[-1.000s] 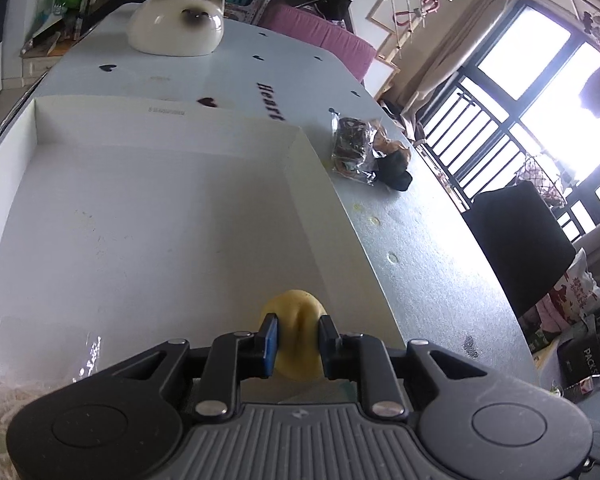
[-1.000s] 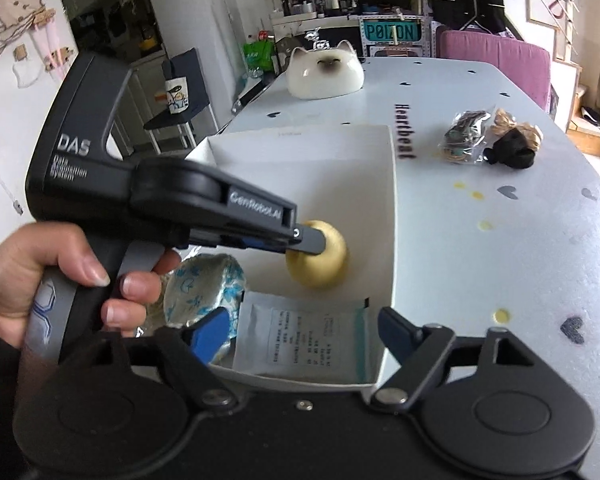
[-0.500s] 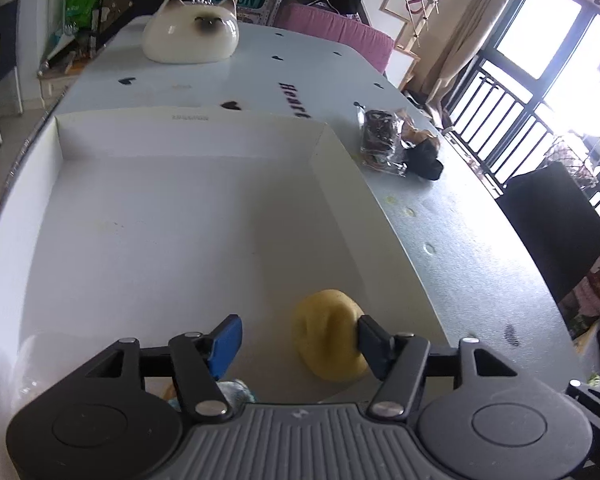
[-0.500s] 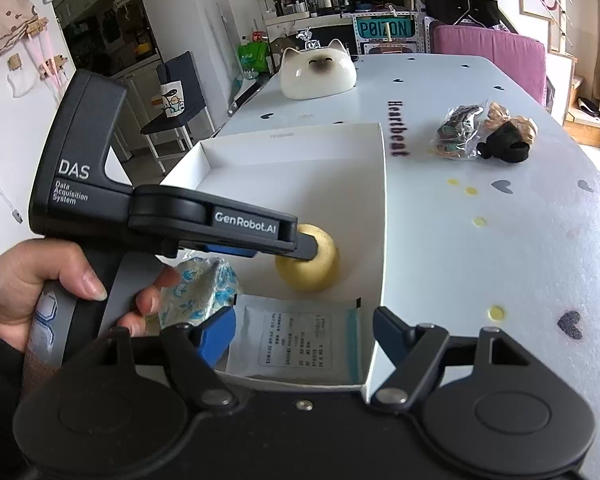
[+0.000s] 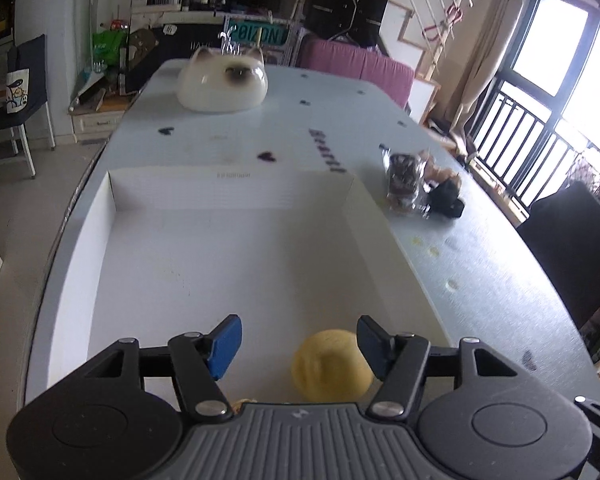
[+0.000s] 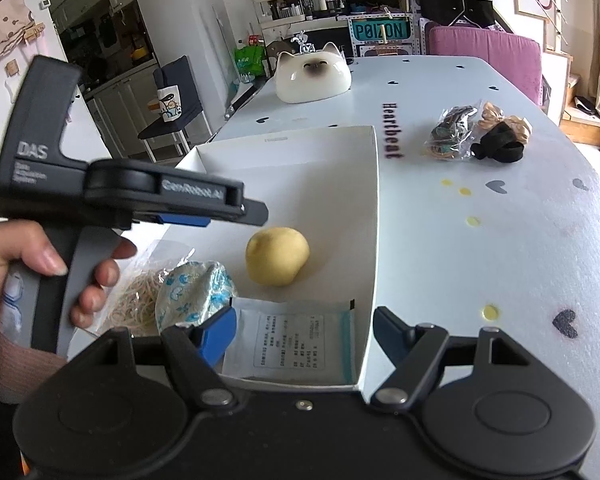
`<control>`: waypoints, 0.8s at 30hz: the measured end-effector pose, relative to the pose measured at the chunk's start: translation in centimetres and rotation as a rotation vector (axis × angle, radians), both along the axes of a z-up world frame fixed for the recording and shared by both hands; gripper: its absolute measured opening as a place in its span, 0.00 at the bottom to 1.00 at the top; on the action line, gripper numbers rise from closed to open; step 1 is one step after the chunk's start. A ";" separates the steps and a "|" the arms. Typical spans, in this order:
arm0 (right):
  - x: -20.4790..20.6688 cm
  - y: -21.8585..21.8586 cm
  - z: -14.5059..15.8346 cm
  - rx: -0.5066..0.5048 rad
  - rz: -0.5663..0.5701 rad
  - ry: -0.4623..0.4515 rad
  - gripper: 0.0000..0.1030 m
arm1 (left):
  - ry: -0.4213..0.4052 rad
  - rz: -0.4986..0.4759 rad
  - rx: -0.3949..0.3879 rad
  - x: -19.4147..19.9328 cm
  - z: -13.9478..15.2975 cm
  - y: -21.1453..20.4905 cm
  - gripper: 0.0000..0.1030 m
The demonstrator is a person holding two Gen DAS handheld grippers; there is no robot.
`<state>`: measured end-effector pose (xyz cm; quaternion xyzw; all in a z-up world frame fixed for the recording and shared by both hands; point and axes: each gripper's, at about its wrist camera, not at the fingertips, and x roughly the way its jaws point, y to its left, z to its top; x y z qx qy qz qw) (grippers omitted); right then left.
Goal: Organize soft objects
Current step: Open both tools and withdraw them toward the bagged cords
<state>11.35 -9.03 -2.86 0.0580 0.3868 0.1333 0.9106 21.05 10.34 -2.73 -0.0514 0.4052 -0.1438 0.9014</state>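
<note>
A soft yellow ball [image 6: 278,256] lies free on the floor of the white box [image 6: 374,200]. A hand holds my left gripper [image 6: 256,214] just above and to the left of it. In the left wrist view that gripper [image 5: 298,330] is open, and the ball [image 5: 332,364] sits below its right finger without touching the pads. My right gripper [image 6: 304,320] hovers open over the box's near end with nothing between its fingers. A clear bag of dark items [image 6: 452,132], a black band [image 6: 498,146] and a beige scrunchie [image 6: 508,120] lie on the table to the right.
The box's near end also holds a blue-patterned soft bundle [image 6: 196,296], a bag of rubber bands [image 6: 136,300] and a flat sachet [image 6: 292,340]. A white cat-shaped ornament [image 6: 312,76] stands at the table's far end. Chairs stand around the table.
My left gripper opened and let go of the yellow ball, then lifted up off it. The ball now rests in the box. My right gripper has kept still.
</note>
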 end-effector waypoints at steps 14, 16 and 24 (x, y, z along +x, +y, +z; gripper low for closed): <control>0.0 -1.8 2.0 -0.019 0.006 -0.089 0.85 | -0.074 0.048 0.001 -3.5 2.8 0.4 0.87; 0.0 -2.3 2.4 -0.032 0.008 -0.111 0.90 | -0.084 0.068 0.003 -4.1 3.1 0.7 0.91; 0.2 -4.1 3.4 -0.048 0.007 -0.153 1.00 | -0.102 0.115 0.036 -6.4 4.2 1.3 1.00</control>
